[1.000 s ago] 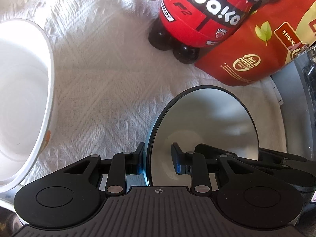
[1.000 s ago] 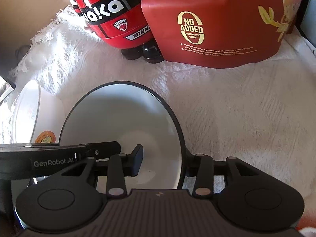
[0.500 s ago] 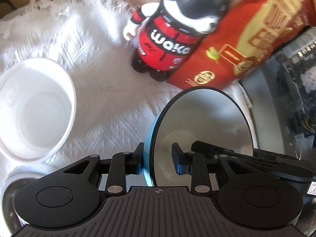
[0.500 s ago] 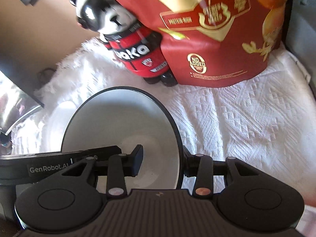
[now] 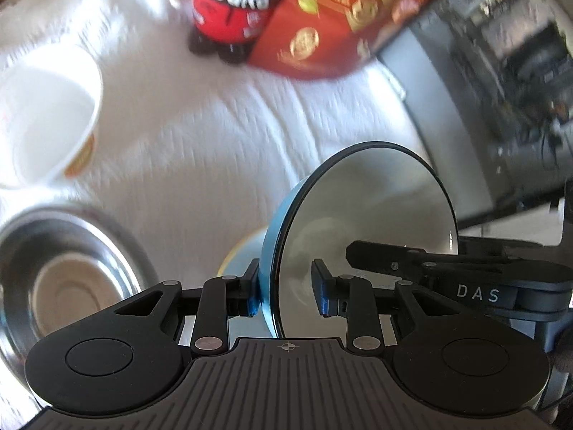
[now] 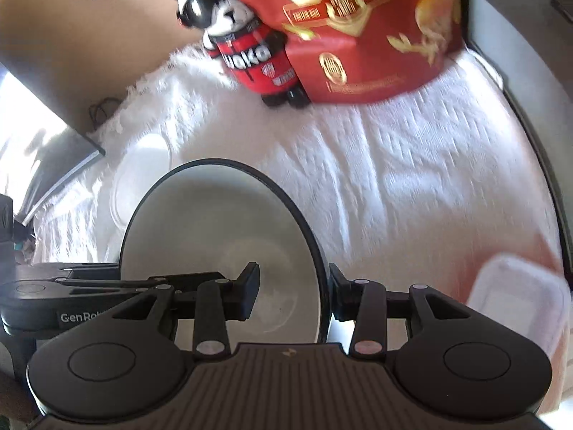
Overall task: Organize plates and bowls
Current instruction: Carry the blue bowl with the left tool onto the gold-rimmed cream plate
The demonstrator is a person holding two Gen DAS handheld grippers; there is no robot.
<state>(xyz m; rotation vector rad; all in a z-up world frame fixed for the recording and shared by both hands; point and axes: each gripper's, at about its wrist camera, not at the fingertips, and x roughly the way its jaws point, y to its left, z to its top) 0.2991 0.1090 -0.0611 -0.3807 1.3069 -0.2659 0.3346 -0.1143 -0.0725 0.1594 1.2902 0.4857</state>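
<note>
Together we hold the round blue enamel bowl with white inside (image 5: 361, 222) off the white woven cloth (image 5: 222, 136): left gripper (image 5: 286, 288) and right gripper (image 6: 292, 288) each pinch opposite rims.

- "waka" in white letters on the red body of the bear figurine (image 6: 250, 53); it also shows, blurred, in the left wrist view.
- "DAS" on the right hand-held gripper (image 5: 478, 292).
- "GenRo…", cut off, on the left hand-held gripper (image 6: 82, 317).
- Print on the red snack bag (image 6: 358, 36) is too blurred to read.
</note>
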